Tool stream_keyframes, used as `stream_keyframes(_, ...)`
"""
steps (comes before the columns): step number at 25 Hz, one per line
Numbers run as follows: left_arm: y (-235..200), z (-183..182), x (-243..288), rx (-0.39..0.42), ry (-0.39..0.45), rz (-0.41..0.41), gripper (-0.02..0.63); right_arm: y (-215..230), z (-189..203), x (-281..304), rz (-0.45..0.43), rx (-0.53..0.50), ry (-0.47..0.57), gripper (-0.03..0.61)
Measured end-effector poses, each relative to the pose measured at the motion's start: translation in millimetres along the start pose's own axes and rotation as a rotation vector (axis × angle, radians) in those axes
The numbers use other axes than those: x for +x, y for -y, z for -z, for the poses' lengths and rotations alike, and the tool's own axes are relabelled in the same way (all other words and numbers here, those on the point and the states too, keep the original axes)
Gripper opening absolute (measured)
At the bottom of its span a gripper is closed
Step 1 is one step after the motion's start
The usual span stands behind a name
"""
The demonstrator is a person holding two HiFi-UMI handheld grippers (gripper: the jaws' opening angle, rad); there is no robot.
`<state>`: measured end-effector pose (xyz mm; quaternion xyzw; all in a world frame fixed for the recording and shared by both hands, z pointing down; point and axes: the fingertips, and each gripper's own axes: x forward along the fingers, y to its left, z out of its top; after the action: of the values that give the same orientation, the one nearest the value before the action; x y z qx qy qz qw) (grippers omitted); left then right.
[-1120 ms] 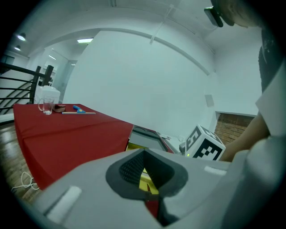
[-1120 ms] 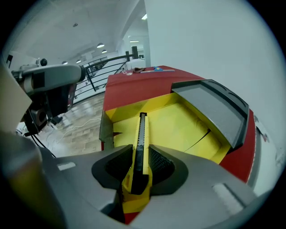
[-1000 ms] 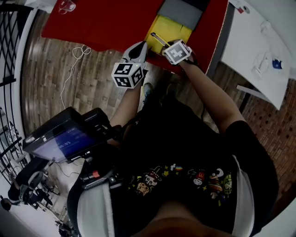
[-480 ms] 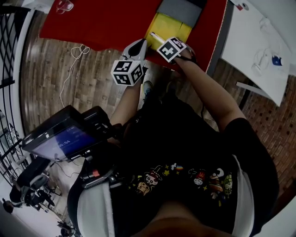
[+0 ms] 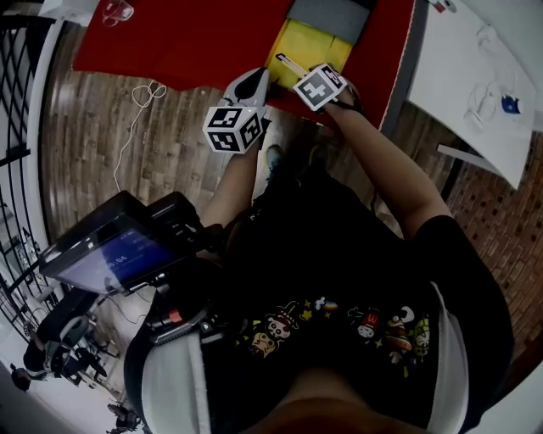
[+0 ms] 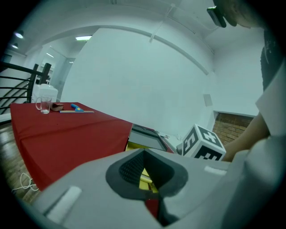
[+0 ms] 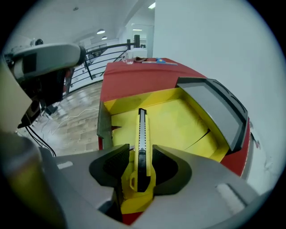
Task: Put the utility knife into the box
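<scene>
The open box (image 5: 310,46) has a yellow inside and a grey lid (image 5: 333,17). It lies on the red table (image 5: 187,38) near its front edge. My right gripper (image 5: 299,75) is shut on the yellow utility knife (image 5: 287,65). In the right gripper view the utility knife (image 7: 141,143) points forward from my right gripper (image 7: 139,167), over the near wall of the box (image 7: 178,120). My left gripper (image 5: 249,85) hangs just left of the box at the table's edge. In the left gripper view my left gripper (image 6: 144,175) is shut and holds nothing.
At the red table's far end stand a glass (image 6: 44,105) and a blue item (image 6: 77,107). A white table (image 5: 475,76) is to the right. A cord (image 5: 144,97) lies on the wood floor, and a device with a screen (image 5: 119,250) sits lower left.
My right gripper, with the knife in it, has shifted slightly further over the box's near edge. The left gripper has hardly moved.
</scene>
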<state>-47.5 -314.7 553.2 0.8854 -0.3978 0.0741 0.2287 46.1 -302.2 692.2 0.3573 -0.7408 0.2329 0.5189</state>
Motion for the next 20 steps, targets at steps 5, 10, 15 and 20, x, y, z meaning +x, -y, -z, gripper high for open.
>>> stream_keyframes(5,-1,-5,-1,0.023,-0.008,0.008,0.000,24,-20,-42,0.080,0.141,0.266,0.021)
stream_keyframes(10,3,-17,-2,0.055,-0.008,0.025,0.000,37,-34,-112,0.068,0.302,0.586,0.023)
stream_keyframes(15,18,-44,-8,0.099,0.023,0.056,0.000,49,-39,-204,0.109,0.363,0.851,0.023)
stream_keyframes(20,34,-84,-21,0.165,0.100,0.077,0.000,52,-36,-249,0.125,0.391,0.959,0.023)
